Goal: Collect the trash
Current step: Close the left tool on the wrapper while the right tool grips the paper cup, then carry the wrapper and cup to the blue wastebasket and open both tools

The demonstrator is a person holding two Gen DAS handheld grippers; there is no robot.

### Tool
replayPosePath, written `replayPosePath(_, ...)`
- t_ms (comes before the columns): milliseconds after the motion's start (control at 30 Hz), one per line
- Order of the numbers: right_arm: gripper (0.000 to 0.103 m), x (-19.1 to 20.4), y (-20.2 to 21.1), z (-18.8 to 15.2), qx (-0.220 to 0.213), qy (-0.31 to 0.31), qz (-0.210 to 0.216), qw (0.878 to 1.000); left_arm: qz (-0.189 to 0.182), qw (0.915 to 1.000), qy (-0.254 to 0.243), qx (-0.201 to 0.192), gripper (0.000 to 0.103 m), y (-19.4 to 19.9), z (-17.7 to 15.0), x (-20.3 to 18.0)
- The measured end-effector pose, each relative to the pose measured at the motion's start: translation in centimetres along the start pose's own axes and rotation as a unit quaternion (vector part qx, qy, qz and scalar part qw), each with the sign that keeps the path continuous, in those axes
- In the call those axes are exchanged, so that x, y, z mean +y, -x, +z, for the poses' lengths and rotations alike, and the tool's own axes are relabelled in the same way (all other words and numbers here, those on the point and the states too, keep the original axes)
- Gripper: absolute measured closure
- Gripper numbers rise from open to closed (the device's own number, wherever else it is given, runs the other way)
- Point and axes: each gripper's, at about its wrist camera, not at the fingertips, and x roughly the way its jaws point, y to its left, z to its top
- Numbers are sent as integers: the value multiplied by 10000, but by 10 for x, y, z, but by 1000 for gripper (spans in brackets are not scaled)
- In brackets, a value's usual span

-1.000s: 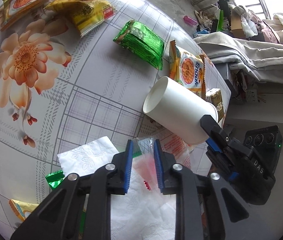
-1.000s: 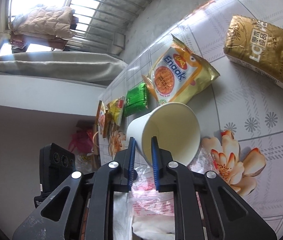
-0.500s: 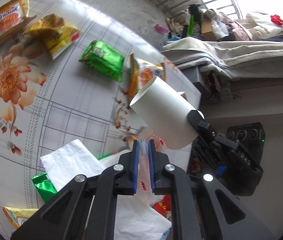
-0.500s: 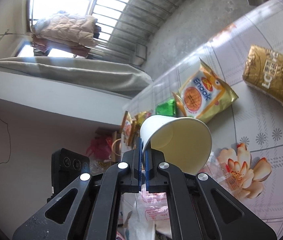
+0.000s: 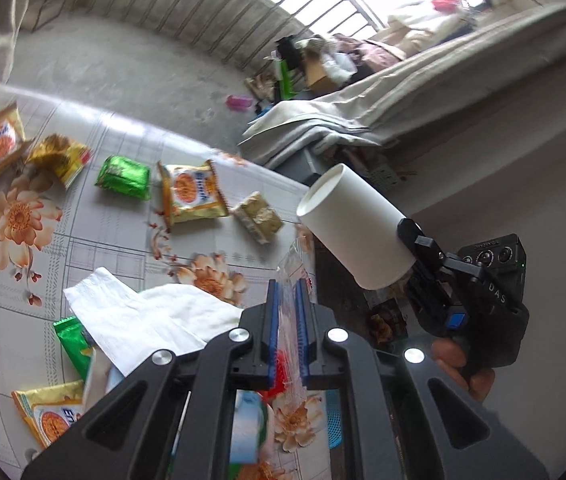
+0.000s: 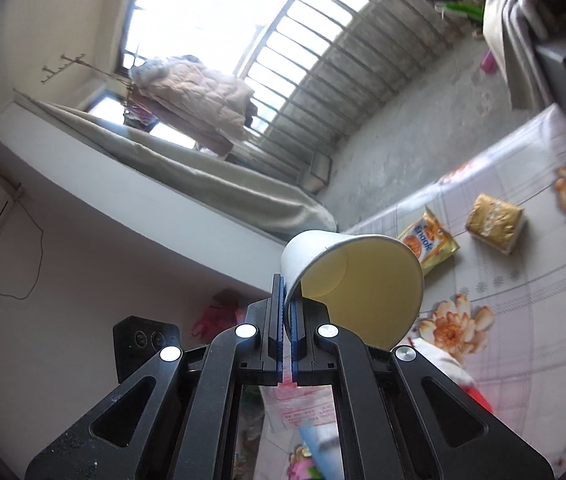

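The right tool [image 6: 287,312] is pinched on the wall of a white cup [image 6: 357,280], lifted and tipped mouth-out beside the bench [image 5: 95,240], likely so trash can go in. The left tool [image 5: 286,308] is clamped on a clear bag [image 5: 289,280], held up near the cup. Snack packets [image 5: 193,190] and tissue [image 5: 139,320] lie on the bench's floral cloth; beyond are bare concrete floor [image 5: 123,68], a barred window [image 6: 243,12] and a bed [image 6: 163,160].

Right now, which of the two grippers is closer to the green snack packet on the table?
Left. The left gripper, pinching a clear plastic bag, hangs over the table nearer the green snack packet. The right gripper, holding the paper cup, sits past the table edge.
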Motion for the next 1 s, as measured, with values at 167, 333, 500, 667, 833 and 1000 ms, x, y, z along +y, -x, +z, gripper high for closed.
replayPosePath(167, 102, 8, 93, -43, -610, 174, -164, 9978, -156, 9980, -605, -65, 96, 14, -46, -55)
replayPosePath(333, 102, -5, 186, -105, -1283, 155, -847, 9880, -405, 9922, -1162, 182, 96, -6, -113, -112)
replayPosePath(500, 102, -53, 270, -174, -1753, -381, -1704, 9689, -668, 9844, -1410, 808, 96, -59, -184, -156)
replayPosePath(667, 102, -135, 343, -245, -2177, -1584, -2023, 9416, -493, 9705, -1863, 1448, 96, -130, -251, -197)
replayPosePath(833, 102, -225, 387, -306, -2484, -2739, -2125, 9045, -267, 9518, -2235, 2085, 96, -209, -309, -234)
replayPosePath(1000, 101, -304, 416, -343, -2614, -3659, -2221, 8651, -35, 9327, -2569, 2529, 96, -282, -353, -265)
